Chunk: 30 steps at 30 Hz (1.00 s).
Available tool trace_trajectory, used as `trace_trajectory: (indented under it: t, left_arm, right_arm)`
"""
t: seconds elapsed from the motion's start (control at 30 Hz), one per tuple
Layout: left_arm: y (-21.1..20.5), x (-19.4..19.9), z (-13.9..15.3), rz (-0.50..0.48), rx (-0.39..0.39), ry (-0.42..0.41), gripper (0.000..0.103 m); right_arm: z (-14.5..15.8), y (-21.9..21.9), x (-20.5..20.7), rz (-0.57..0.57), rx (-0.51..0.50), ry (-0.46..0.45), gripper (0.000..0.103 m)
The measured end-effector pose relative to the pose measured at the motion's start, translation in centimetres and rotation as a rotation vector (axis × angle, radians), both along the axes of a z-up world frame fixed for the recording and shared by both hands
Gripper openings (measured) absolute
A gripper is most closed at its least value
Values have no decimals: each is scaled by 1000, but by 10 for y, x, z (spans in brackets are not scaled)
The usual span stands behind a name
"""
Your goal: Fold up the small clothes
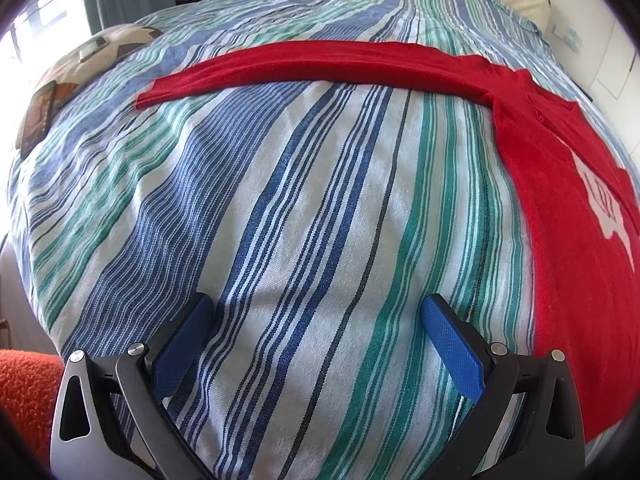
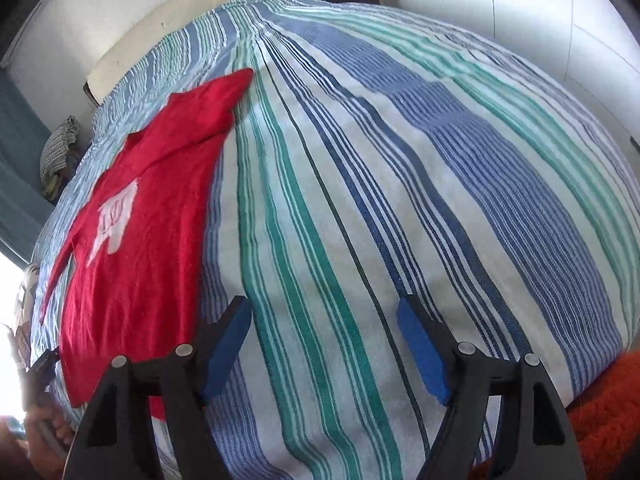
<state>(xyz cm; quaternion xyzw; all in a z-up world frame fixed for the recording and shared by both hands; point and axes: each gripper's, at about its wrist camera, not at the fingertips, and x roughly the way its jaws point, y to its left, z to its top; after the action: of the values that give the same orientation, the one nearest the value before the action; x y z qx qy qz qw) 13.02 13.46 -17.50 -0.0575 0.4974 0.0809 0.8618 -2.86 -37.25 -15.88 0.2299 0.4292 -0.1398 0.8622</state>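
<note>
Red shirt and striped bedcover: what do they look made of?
Red shirt: soft matte knit, probably cotton; it drapes limp, with a flat white print. Striped bedcover: woven cloth, likely cotton, matte; the thread texture shows up close and it wrinkles softly.

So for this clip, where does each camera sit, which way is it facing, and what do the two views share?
Left wrist: on the left gripper, angled down along its open blue fingers over the striped bedspread; the red shirt lies to its right, one sleeve stretched leftward.
Right wrist: on the right gripper, also angled down, fingers open over nothing; the shirt lies to its left, a hand at the lower left.
Shared: shirt and bedspread.
</note>
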Motion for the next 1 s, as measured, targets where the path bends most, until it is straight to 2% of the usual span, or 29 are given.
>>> trace_trajectory:
  t: [0.27,1.0]
  left_arm:
    - [-1,-1,0,2,3,-3,103]
    - [-3,-1,-1,4,14,-9,103]
  right_arm:
    - [-4,15,7,38,-82,23,88]
    - [-6,18,9,41,-83,14,93]
